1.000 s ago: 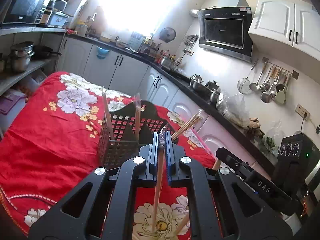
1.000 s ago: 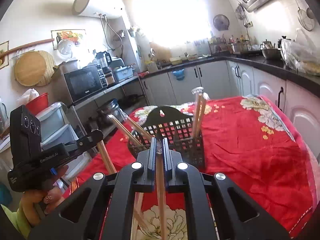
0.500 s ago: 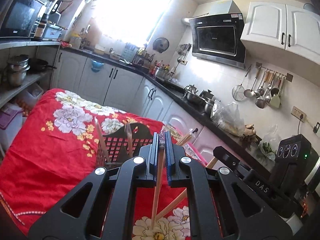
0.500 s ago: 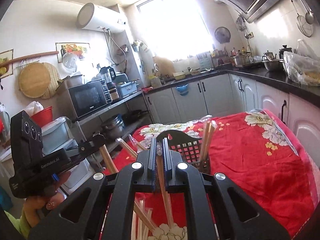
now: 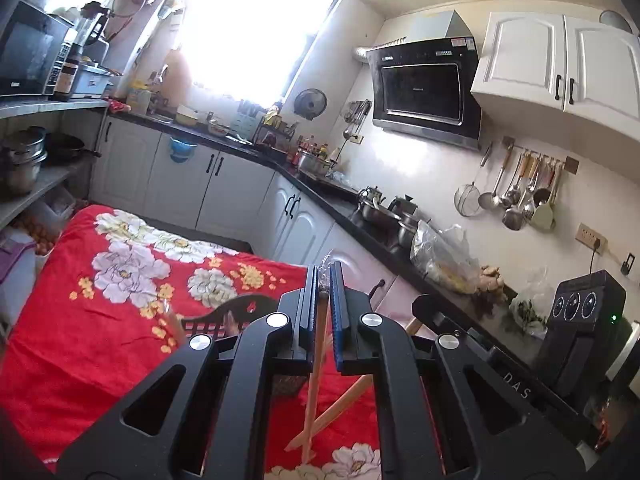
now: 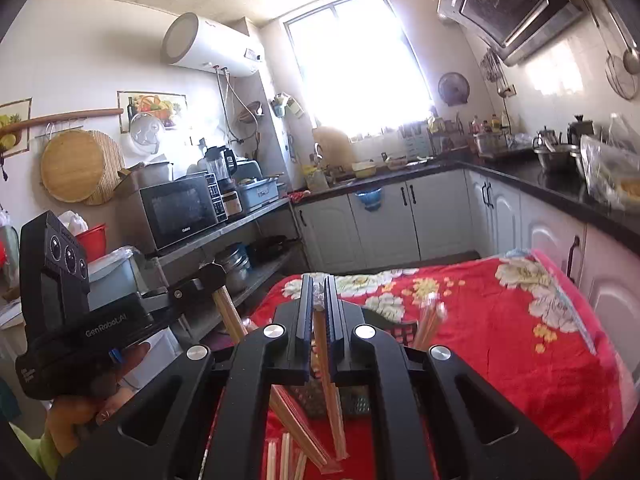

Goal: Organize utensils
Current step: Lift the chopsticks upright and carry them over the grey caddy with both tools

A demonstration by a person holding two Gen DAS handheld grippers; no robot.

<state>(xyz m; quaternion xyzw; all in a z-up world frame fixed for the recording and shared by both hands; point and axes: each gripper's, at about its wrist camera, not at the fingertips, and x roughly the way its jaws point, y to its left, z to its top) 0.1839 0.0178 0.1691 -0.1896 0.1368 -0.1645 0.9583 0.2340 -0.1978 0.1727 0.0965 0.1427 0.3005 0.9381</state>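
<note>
The left gripper [image 5: 323,280] is closed on a pair of wrapped chopsticks [image 5: 314,380], which hangs down between its two fingers toward the red flowered tablecloth [image 5: 80,340]. The top of the clear wrapper sticks out a little above the fingertips. The right gripper [image 6: 319,292] is also clamped on its own wrapped chopsticks [image 6: 330,392], and this pair too hangs almost straight down, with its lower end above the cloth.

In the left wrist view, the wrapped chopsticks of the other gripper cross behind the held pair (they lean to the lower left). In the right wrist view the left gripper shows at the left edge, held by a hand [image 6: 76,412], and its pair slants down toward the middle.

The black utensil basket [image 5: 236,316] stands on the tablecloth just beyond the grippers, mostly hidden behind their black frames. In the right wrist view its mesh wall [image 6: 320,400] shows low between the fingers, and some chopsticks [image 6: 430,320] stand in its right part, blurred. More wrapped chopsticks [image 6: 284,456] lie on the cloth at the bottom of this view, under the gripper.

Around the table is a kitchen: white cabinets [image 5: 232,184], a dark counter [image 6: 560,184], a microwave [image 6: 180,212] on a shelf, and a bright window [image 5: 256,28].
</note>
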